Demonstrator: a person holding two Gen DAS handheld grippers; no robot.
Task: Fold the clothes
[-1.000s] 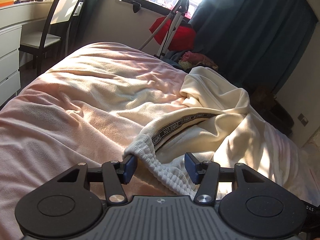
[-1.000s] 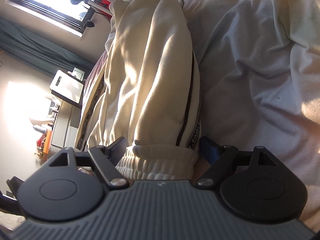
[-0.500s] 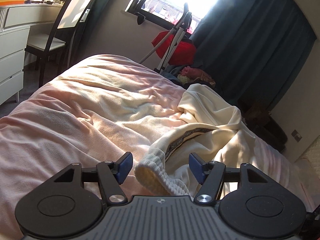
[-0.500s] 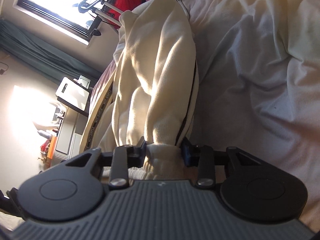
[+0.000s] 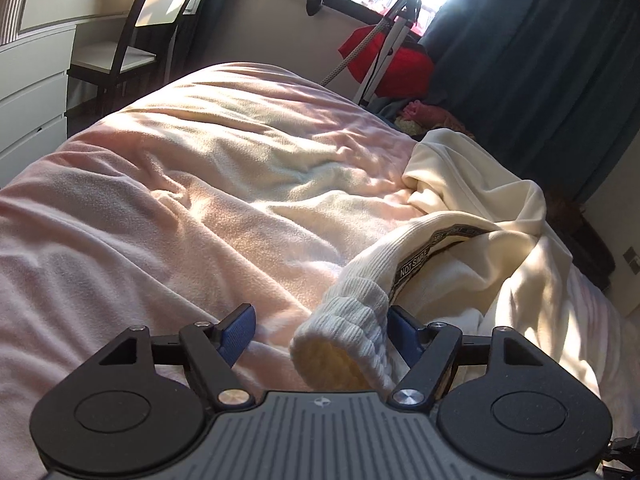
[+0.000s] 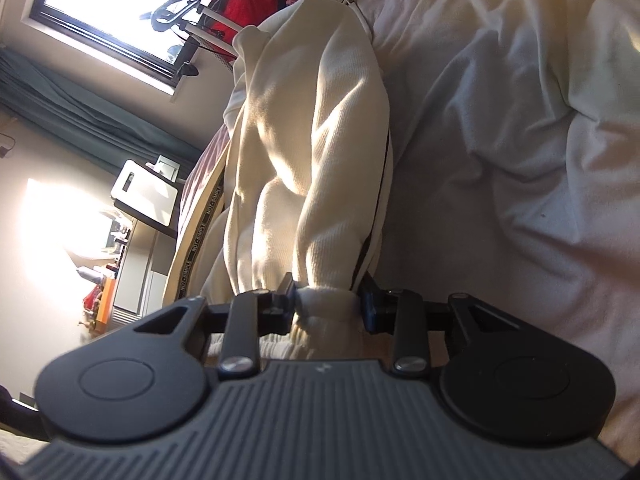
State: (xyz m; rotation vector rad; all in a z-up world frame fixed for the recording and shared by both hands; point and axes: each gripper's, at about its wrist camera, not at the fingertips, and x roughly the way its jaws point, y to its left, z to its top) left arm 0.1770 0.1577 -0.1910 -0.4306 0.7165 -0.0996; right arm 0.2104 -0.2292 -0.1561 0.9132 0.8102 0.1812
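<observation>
Cream sweatpants [image 5: 480, 240] with a black lettered side stripe lie on the bed. In the left wrist view one ribbed ankle cuff [image 5: 352, 328] sits between the wide-open fingers of my left gripper [image 5: 322, 330], resting against the right pad only. In the right wrist view my right gripper [image 6: 328, 300] is shut on the other ribbed cuff [image 6: 326, 304], and that leg [image 6: 320, 140] stretches away from it, lifted off the sheet.
A pink fleece blanket [image 5: 180, 200] covers the left of the bed, a pale rumpled sheet [image 6: 520, 160] the right. A chair [image 5: 132, 32] and white drawers [image 5: 32, 80] stand at far left. A red bag [image 5: 384, 60] and dark curtains [image 5: 540, 60] are beyond the bed.
My right gripper has closed on its cuff and lifted it. The left view has pulled back and up; its cuff now stands open-ended between the open fingers.
</observation>
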